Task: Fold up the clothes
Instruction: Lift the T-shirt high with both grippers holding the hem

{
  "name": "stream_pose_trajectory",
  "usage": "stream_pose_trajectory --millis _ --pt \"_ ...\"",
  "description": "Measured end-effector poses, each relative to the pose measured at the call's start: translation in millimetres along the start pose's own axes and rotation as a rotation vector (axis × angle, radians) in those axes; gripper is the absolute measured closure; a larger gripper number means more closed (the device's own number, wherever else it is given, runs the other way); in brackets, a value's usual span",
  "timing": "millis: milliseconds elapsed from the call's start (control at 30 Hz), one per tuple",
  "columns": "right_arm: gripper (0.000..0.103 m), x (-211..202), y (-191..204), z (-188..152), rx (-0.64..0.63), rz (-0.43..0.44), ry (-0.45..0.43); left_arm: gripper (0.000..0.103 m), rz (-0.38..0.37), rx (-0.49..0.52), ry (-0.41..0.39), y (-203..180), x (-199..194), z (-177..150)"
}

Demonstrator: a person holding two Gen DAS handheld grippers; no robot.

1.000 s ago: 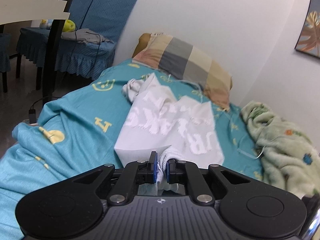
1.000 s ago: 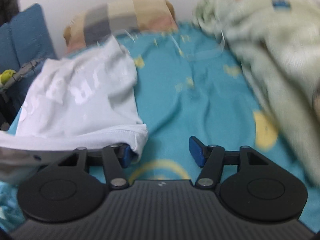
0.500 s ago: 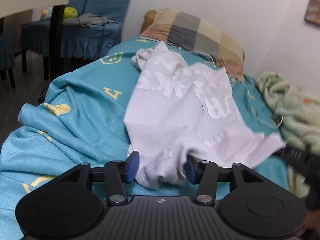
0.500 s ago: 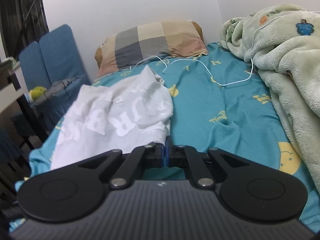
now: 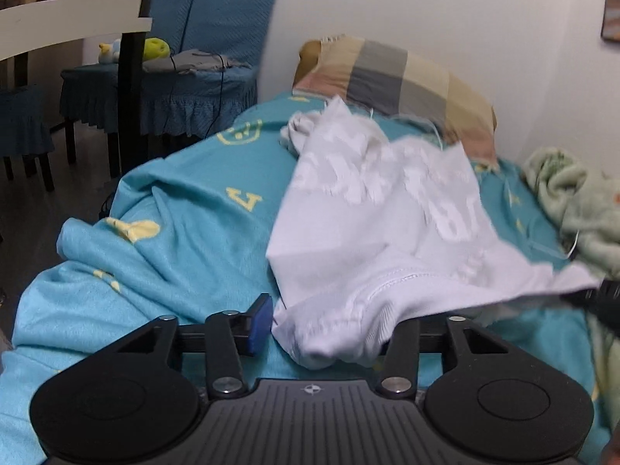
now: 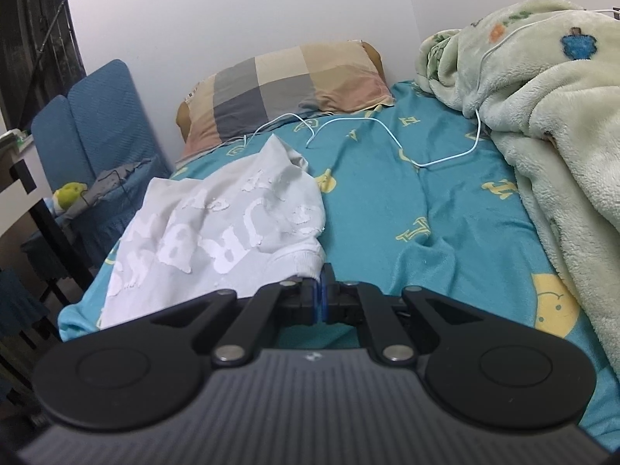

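Lying on the teal bed sheet, the white T-shirt with big white letters sits toward nine o'clock of the bed in the right wrist view. The right gripper has its jaws pinched tight together on the shirt's ribbed edge, right at that corner. In the left wrist view, the left gripper has its jaws apart and closing, with a bunched bit of the shirt between them; the left blue pad is not touching it. A checked pillow lies at twelve o'clock. A fluffy green blanket is piled at three o'clock, with a thin white cable beside it.
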State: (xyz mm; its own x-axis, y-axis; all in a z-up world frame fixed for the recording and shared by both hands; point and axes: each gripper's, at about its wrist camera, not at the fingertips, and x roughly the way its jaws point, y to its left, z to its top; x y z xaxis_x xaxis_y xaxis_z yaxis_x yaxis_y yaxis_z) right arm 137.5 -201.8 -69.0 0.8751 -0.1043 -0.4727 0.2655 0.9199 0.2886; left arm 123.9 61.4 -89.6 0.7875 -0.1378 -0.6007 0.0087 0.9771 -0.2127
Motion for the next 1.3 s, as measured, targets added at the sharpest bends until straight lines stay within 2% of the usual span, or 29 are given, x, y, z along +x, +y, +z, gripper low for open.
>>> stream_pose_trajectory --millis 67,133,200,267,367,567,733,933,1133,1300 --pt "0.099 -1.9 0.1 -0.5 -0.001 0.004 -0.001 0.064 -0.009 -0.005 -0.007 -0.7 -1.3 1.8" --pt "0.099 -4.5 -1.8 0.1 0.007 0.014 0.0 0.075 -0.013 -0.009 0.013 -2.8 0.6 -1.5" --pt "0.099 -7.0 -3.8 0.8 0.015 0.024 0.0 0.079 -0.013 -0.018 0.033 -4.6 1.8 -5.4" --pt "0.099 -9.2 -6.6 1.4 0.032 0.034 0.006 0.086 -0.015 -0.031 0.018 -4.8 -3.1 -4.3" --pt "0.099 -12.9 -10.0 3.3 0.053 0.048 0.008 0.088 -0.022 -0.047 -0.028 -4.9 -16.0 2.2" --pt "0.099 -43.5 2.8 19.1 0.018 0.087 -0.091 0.091 -0.036 -0.068 -0.111 -7.4 -50.7 17.6" --pt "0.099 -87.8 12.4 37.9 -0.012 0.136 -0.183 0.091 -0.064 -0.098 -0.193 -1.4 -96.7 37.1" --pt "0.099 -157.7 12.1 43.8 -0.026 0.171 -0.248 0.092 -0.133 -0.118 -0.266 -2.0 -168.7 47.0" --pt "0.099 -225.6 6.4 61.9 0.004 0.197 -0.311 0.092 -0.207 -0.085 -0.342 -9.5 -255.6 51.8" --pt "0.099 -298.9 17.3 95.5 0.002 0.25 -0.429 0.092 -0.266 -0.075 -0.439 -20.7 -335.2 78.3"
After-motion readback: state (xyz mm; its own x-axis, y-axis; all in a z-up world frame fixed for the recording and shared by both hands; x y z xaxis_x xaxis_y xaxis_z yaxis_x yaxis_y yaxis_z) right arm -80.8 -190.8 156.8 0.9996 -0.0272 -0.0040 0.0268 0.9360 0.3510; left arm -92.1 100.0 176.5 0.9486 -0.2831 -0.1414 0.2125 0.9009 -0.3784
